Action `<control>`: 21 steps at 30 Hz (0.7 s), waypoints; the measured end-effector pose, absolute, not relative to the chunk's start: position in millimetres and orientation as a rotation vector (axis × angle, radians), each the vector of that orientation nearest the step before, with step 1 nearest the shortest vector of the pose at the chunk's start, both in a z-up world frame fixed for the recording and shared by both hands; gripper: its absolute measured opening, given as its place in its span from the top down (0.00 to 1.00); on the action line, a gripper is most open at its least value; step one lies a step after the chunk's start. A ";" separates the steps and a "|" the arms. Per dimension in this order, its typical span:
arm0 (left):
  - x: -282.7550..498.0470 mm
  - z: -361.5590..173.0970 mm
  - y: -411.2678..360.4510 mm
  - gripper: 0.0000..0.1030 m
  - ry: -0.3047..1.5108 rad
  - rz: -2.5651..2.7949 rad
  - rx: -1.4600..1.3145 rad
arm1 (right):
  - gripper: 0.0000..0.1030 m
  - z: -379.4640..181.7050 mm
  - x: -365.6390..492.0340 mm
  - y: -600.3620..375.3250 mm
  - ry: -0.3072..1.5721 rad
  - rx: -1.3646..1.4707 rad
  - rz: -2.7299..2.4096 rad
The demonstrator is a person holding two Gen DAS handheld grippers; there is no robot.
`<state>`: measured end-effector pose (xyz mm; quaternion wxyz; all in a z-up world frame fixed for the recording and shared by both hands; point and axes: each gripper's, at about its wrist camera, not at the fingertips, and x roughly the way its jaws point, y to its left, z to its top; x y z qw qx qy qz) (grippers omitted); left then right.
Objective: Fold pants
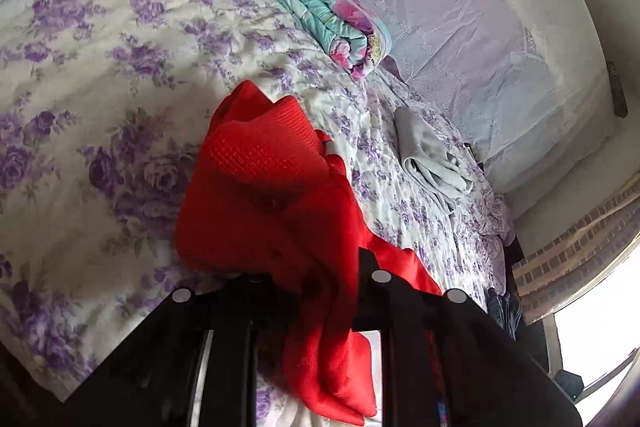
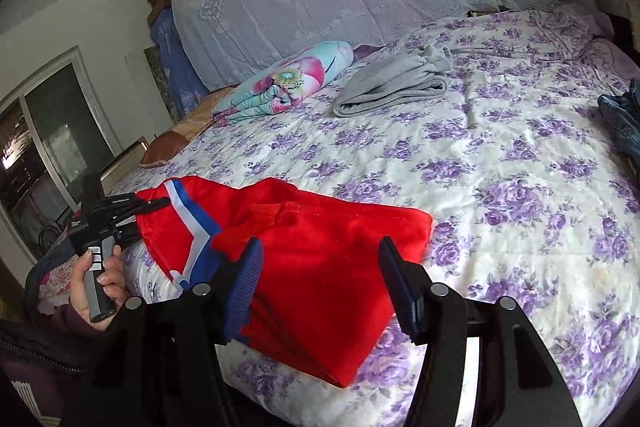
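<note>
Red pants (image 2: 312,259) are lying half-folded at the near bed edge (image 2: 400,407). Left gripper (image 2: 154,205) is being clamped on the striped end; right gripper (image 2: 320,279) is being held wide (bedspread (image 2: 520,167) beyond lying open).

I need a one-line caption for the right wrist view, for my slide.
Open right claw above red pants on floral bed; left claw grips their far end.

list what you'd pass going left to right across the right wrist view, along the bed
left gripper clamped on the red pants' edge → red pants → floral quilt roll → folded grey garment → blue denim clothing at the right edge, all on the purple-flowered bedspread.
</note>
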<state>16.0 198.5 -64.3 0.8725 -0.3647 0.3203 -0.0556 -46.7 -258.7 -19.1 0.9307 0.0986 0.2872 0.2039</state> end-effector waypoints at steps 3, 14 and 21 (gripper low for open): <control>4.4 -12.8 144.5 0.85 0.602 -0.140 -0.513 | 0.41 -14.1 -50.6 -281.2 0.555 0.220 0.361; -14.5 -50.7 -106.1 0.37 0.875 -0.560 0.207 | 0.17 -24.7 -46.4 -337.6 0.581 0.440 0.432; -28.4 -31.9 -84.8 0.16 0.821 -0.527 0.188 | 0.05 -45.1 -7.9 -306.9 0.795 0.503 0.532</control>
